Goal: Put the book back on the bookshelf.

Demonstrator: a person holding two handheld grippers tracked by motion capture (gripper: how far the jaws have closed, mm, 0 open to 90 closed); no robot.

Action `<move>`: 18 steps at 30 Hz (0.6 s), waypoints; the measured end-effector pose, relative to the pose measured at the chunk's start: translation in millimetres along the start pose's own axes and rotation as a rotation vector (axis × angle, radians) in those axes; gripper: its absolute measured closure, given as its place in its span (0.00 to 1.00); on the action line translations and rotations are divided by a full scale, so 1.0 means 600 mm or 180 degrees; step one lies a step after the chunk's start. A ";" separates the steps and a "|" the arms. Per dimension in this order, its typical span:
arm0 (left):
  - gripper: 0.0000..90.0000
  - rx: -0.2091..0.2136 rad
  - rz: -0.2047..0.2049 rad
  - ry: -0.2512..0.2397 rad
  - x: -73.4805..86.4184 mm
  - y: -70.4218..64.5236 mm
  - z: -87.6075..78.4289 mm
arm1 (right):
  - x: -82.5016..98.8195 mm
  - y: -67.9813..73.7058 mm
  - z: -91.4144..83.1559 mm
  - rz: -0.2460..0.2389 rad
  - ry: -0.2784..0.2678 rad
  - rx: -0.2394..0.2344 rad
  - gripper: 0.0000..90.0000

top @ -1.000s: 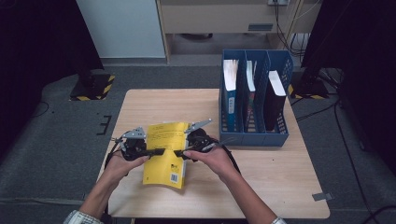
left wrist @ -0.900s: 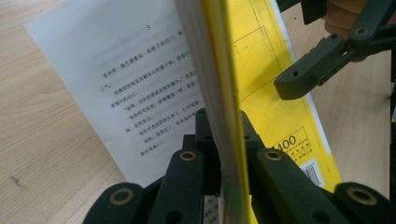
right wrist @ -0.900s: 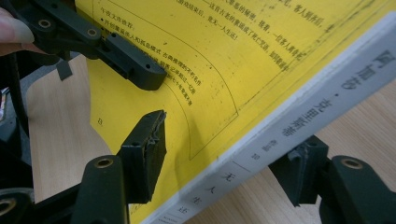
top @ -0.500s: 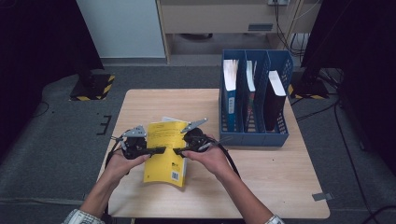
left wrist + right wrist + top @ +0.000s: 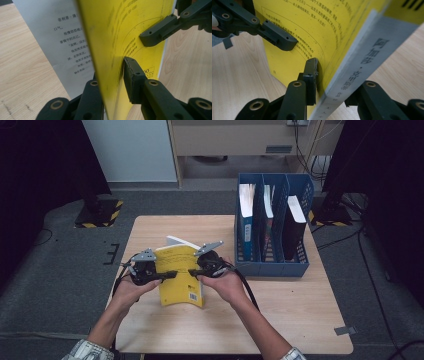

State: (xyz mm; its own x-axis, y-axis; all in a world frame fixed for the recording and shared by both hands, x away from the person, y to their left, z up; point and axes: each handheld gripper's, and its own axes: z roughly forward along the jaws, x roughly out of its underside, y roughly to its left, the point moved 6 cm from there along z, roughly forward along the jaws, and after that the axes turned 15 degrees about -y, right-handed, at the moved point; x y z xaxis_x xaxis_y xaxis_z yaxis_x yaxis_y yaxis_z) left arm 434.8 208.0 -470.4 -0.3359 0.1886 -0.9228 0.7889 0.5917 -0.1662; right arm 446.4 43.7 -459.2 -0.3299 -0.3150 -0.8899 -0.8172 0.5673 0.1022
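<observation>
With the right gripper (image 5: 194,271) jaws having just closed on the yellow book (image 5: 181,280) opposite the clamped left gripper (image 5: 169,275), both now hold it upright on the counter (image 5: 300,310), apparently ready for lifting.

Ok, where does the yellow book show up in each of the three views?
High view: yellow book at the table's near left, between both hands.
Left gripper view: its cover runs up the middle, edge-on.
Right gripper view: cover at upper left, spine slanting right.
Shared landmark: the wooden table.
</observation>
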 end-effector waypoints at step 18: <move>0.74 -0.0058 -0.0042 -0.0103 0.002 0.008 -0.010 | -0.003 0.007 -0.006 -0.0042 -0.0001 -0.0039 0.80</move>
State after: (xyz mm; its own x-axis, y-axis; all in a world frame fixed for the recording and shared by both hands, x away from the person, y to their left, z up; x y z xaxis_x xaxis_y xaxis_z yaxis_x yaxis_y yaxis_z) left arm 435.0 215.5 -470.3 -0.3292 0.1554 -0.9314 0.7748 0.6083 -0.1723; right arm 442.1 43.8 -455.9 -0.3190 -0.3222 -0.8913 -0.8271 0.5538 0.0959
